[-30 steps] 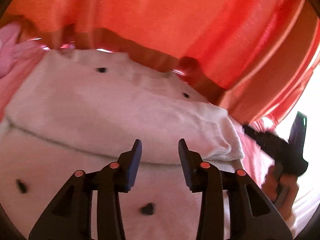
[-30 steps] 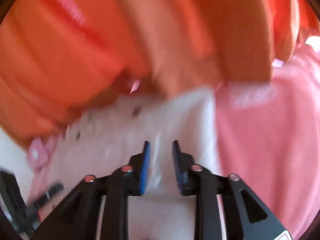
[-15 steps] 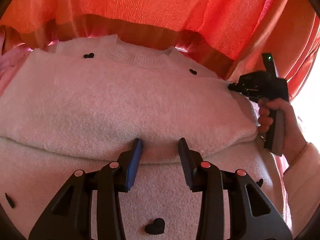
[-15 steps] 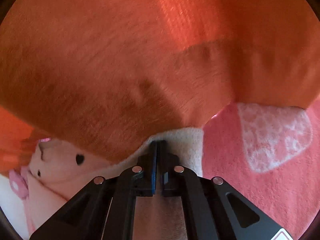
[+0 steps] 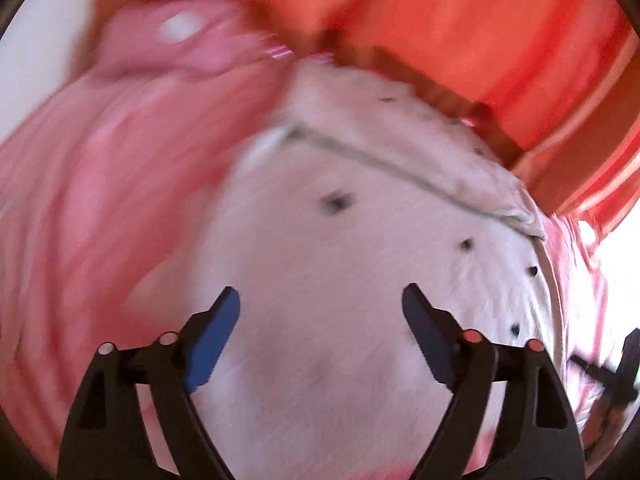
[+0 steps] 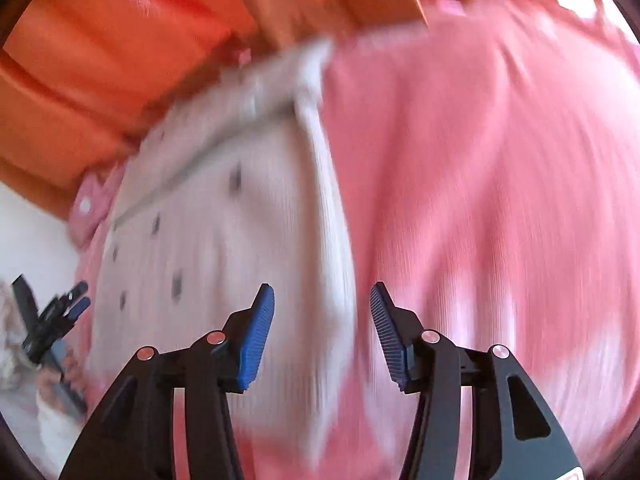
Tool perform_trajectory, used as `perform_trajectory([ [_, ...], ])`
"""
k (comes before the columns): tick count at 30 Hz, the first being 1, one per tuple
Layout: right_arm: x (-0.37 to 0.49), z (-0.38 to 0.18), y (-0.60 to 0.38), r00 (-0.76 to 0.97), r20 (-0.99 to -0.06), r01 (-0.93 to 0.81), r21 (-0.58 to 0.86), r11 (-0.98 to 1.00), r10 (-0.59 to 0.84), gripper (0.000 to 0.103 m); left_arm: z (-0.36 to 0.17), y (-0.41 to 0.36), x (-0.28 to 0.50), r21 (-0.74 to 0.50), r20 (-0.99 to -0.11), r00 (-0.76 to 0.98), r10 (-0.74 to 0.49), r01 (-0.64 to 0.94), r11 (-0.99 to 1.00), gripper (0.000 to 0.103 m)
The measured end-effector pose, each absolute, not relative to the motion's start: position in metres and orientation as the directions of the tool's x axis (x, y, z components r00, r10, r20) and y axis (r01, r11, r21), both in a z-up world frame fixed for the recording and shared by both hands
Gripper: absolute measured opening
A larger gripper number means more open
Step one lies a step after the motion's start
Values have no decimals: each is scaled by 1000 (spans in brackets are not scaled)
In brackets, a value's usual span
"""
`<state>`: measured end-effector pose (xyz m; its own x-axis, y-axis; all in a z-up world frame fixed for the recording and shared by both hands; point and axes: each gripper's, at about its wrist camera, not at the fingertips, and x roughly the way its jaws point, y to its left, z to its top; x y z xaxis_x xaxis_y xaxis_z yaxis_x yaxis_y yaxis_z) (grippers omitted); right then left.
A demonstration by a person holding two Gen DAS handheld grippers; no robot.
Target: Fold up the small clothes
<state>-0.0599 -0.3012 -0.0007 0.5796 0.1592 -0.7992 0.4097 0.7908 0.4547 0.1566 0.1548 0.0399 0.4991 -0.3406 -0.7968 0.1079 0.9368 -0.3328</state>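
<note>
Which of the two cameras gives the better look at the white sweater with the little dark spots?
The left wrist view. There the white sweater fills the middle of the picture, with its folded-over top edge and dark spots visible, though blurred. The right wrist view shows the sweater only in its left half, more smeared, beside the pink cloth.

Strong daylight is washing out the left edge and lower right corner of the left wrist view and the left edge of the right wrist view. Motion blur is smearing the white sweater (image 5: 360, 280) and the pink cloth (image 6: 500, 200). Fisheye distortion is bending both frames, dark corners vignetting them.
</note>
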Motion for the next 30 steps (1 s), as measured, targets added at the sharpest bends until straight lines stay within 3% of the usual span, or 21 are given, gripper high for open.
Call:
perform_trajectory([
  [5,-69,-13,-261,568,-775,360,537,762,278,54,15,190,133,-476,-814,372,-446,12,879,82],
  [8,-54,-22,-246,568,-780,365,525,769,263,55,7,179,124,-546,-788,330,-519,13,838,82],
  [11,-45,-24,-237,584,-779,386,515,765,230,53,5,171,119,-535,-794,342,-503,-1,845,80],
  [12,-42,-23,-237,589,-778,396,513,762,218,50,5,169,119,-525,-800,345,-491,-9,851,66],
  [13,-39,-21,-235,596,-778,412,509,756,199,31,6,168,118,-525,-802,340,-490,-10,851,38],
  [14,-37,-21,-234,600,-777,416,508,755,192,6,5,168,118,-537,-800,323,-506,-11,843,18],
  [15,-38,-19,-234,607,-771,416,514,750,192,7,5,171,118,-558,-795,303,-525,-29,829,6],
  [22,-122,51,-224,746,-662,357,482,800,66,4,76,196,77,-574,-732,401,-550,72,816,5],
  [26,-186,58,-221,754,-655,360,475,803,49,4,92,211,31,-556,-731,384,-564,145,819,5],
  [30,-252,46,-200,700,-713,393,436,810,44,4,83,227,-43,-540,-762,316,-565,170,824,4],
])
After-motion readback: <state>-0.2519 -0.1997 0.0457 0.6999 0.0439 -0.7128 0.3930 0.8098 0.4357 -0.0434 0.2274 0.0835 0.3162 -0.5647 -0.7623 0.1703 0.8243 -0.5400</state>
